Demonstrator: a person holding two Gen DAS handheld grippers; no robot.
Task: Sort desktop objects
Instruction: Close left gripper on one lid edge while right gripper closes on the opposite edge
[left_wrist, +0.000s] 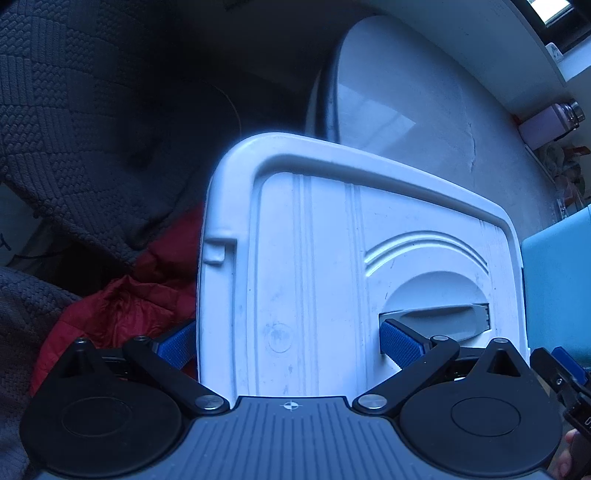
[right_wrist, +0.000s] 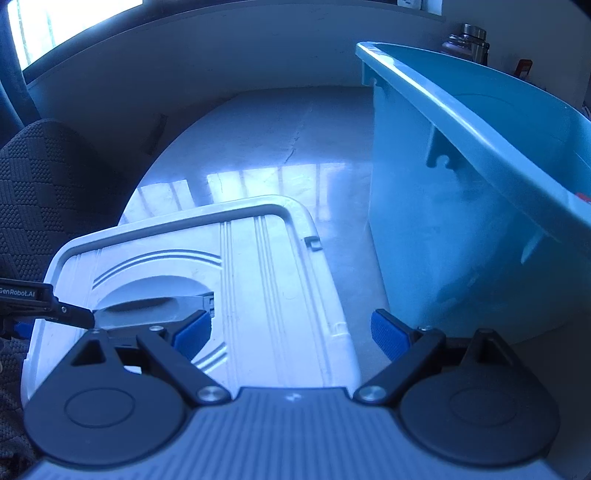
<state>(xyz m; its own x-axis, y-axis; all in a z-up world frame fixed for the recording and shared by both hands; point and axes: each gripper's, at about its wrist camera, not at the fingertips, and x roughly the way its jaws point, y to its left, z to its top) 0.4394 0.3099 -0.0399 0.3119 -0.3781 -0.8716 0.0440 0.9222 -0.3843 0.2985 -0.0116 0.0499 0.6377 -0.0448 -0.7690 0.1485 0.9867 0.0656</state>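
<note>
Now both tools, left (left_wrist: 289, 346) and right (right_wrist: 291, 334), spread, straddling white lid (left_wrist: 332, 277) edges.

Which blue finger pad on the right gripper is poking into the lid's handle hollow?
The left pad of the right gripper. It sits in the white lid's handle hollow; the other pad hangs off the lid's edge, beside the blue bin.

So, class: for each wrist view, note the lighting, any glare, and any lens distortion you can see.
Left wrist view: dim with a blue cast, the dark blanket underexposed, the white lid brightest. Right wrist view: window glare reflects in stripes off the tabletop; fisheye bends the blue bin rim and wall edge into curves.
</note>
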